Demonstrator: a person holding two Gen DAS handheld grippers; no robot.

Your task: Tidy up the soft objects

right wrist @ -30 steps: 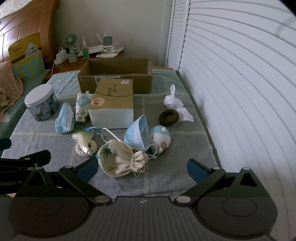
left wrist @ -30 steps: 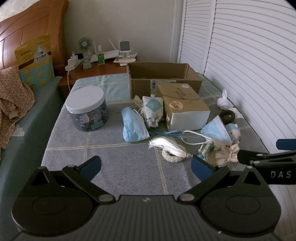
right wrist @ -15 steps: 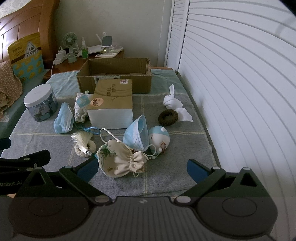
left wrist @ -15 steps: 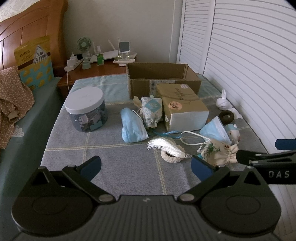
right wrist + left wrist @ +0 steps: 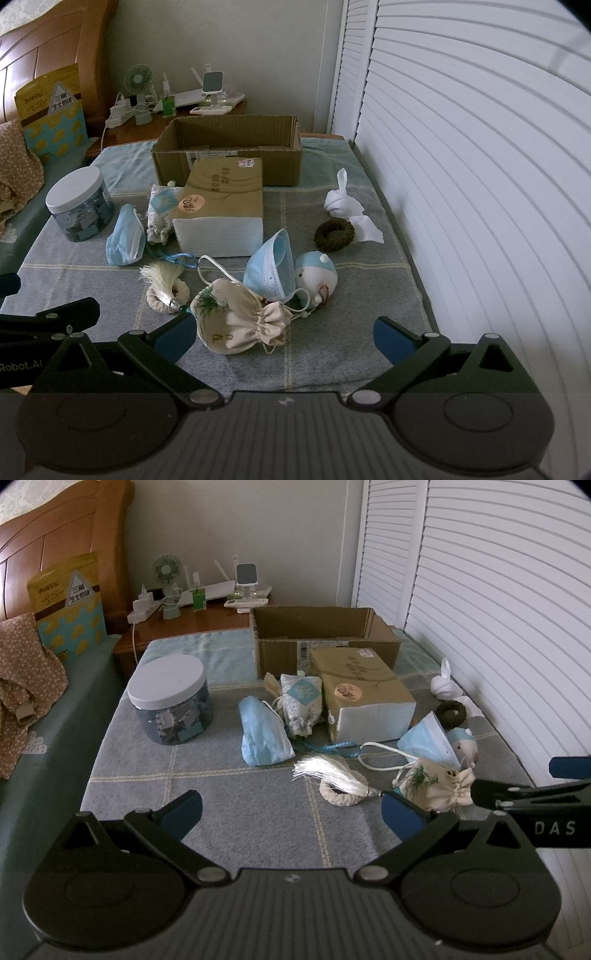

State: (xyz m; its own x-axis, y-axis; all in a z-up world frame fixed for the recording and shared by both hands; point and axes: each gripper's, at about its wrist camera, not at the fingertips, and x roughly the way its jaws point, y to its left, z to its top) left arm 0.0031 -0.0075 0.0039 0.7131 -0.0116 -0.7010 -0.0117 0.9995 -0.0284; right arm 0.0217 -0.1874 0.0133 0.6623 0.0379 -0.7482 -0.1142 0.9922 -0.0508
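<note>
Soft items lie scattered on a checked grey cloth [image 5: 332, 350]: a cream drawstring pouch [image 5: 236, 317], two blue face masks [image 5: 273, 271] [image 5: 123, 240], a white tassel ring [image 5: 164, 286], a small round doll [image 5: 317, 277], a dark ring [image 5: 334, 234], a white cloth rabbit [image 5: 341, 201] and a patterned sachet [image 5: 301, 703]. An open cardboard box [image 5: 229, 147] stands at the back. My right gripper [image 5: 282, 334] is open, just short of the pouch. My left gripper [image 5: 291, 812] is open over bare cloth, with the tassel ring [image 5: 338, 781] just beyond it.
A tan tissue pack [image 5: 221, 206] lies in front of the box. A white-lidded jar [image 5: 170, 698] stands at left. White louvred doors [image 5: 461, 166] line the right side. A wooden nightstand [image 5: 192, 620] with a fan and chargers stands behind.
Both grippers have eased slightly forward toward the items; nothing on the cloth has moved and both stay open.
</note>
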